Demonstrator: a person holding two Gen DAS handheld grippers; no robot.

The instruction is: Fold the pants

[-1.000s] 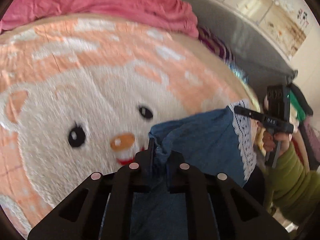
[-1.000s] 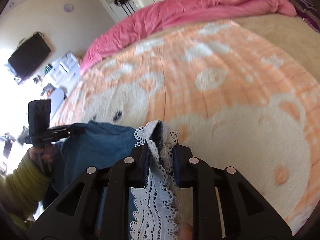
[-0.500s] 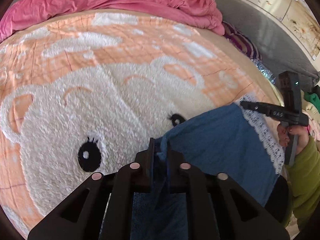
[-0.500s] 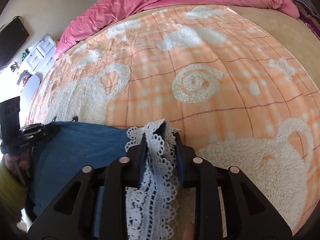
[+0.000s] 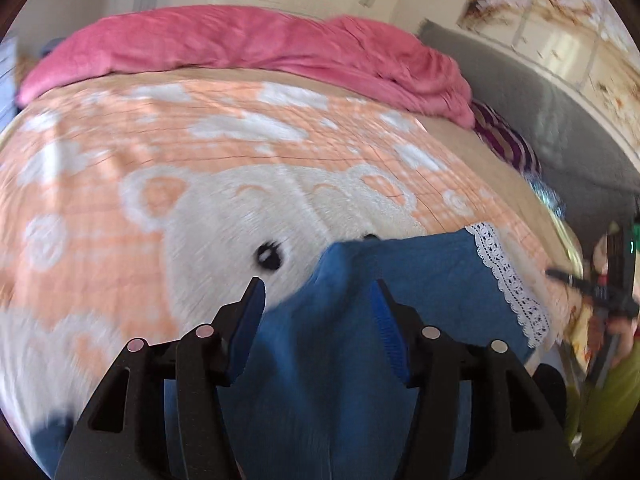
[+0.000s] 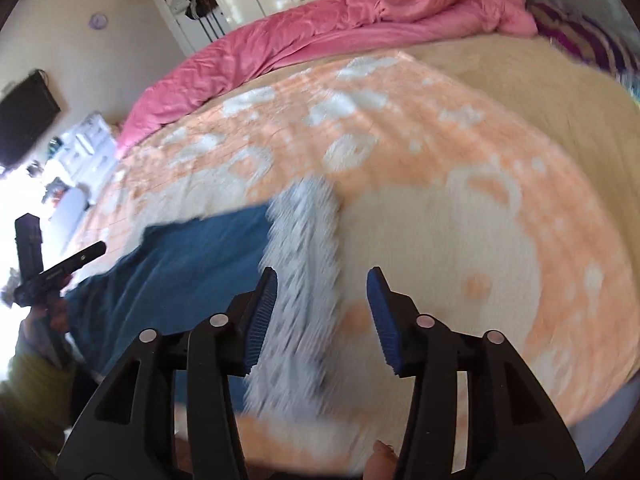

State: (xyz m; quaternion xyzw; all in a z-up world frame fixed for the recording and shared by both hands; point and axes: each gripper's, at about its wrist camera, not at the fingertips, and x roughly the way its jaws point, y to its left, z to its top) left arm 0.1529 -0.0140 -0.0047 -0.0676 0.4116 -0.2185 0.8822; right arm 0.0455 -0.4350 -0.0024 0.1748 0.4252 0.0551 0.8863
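Note:
The blue pants with a white lace hem lie on the orange bear blanket near its front edge. My left gripper is open, its jaws wide apart over the pants' blue corner. My right gripper is open too, above the lace hem, which lies blurred on the blanket beside the blue cloth. Each gripper shows in the other's view: the right one at the far right, the left one at the far left.
A rumpled pink duvet lies along the far side of the bed. A purple striped cushion and a grey headboard stand at the right. A wardrobe and a wall television are behind.
Both grippers have opened and let go of the pants. The cloth now lies on the blanket, and both grippers have pulled back and up.

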